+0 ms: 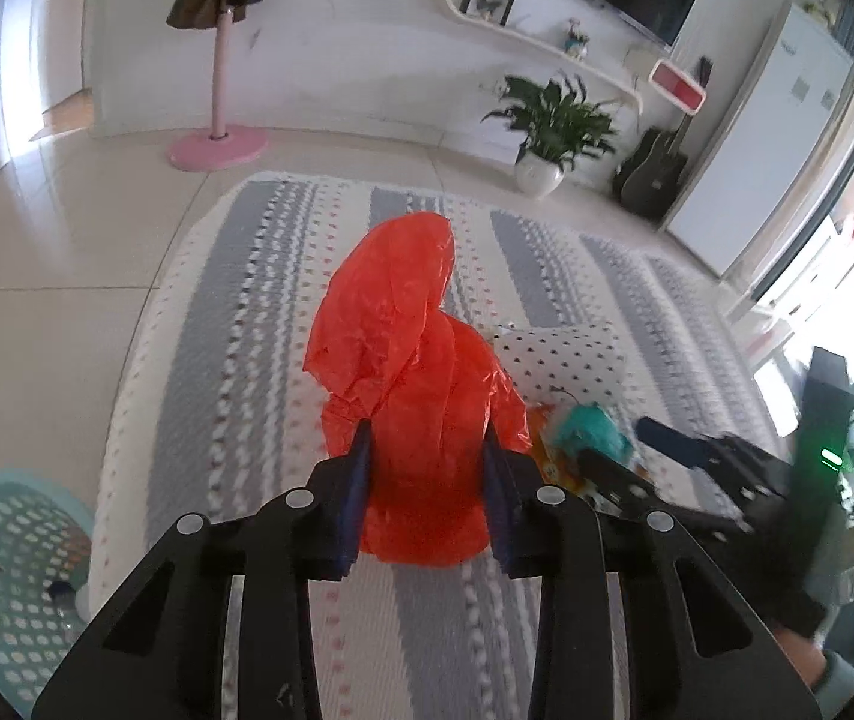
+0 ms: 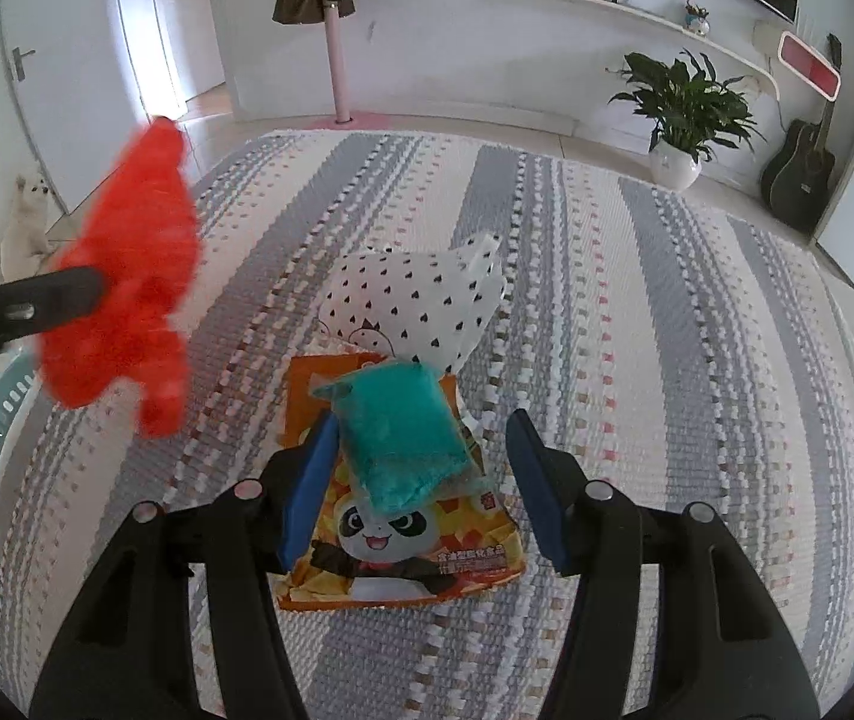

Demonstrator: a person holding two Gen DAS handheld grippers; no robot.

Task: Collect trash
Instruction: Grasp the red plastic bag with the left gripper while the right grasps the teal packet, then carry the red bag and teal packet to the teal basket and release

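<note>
My left gripper (image 1: 427,438) is shut on a crumpled red plastic bag (image 1: 408,372) and holds it above the striped rug; the bag also shows blurred at the left of the right wrist view (image 2: 132,276). My right gripper (image 2: 420,426) is open, its fingers on either side of a teal packet (image 2: 402,438) that lies on an orange panda snack bag (image 2: 402,534). A white bag with black hearts (image 2: 414,300) lies just beyond them. The right gripper also appears in the left wrist view (image 1: 637,444), next to the teal packet (image 1: 589,426).
A teal mesh basket (image 1: 12,564) stands on the floor left of the grey-and-white striped rug (image 2: 667,360). A pink coat stand (image 1: 219,84), a potted plant (image 1: 553,126), a guitar (image 1: 655,168) and a white dog (image 2: 24,222) stand around the rug's edges.
</note>
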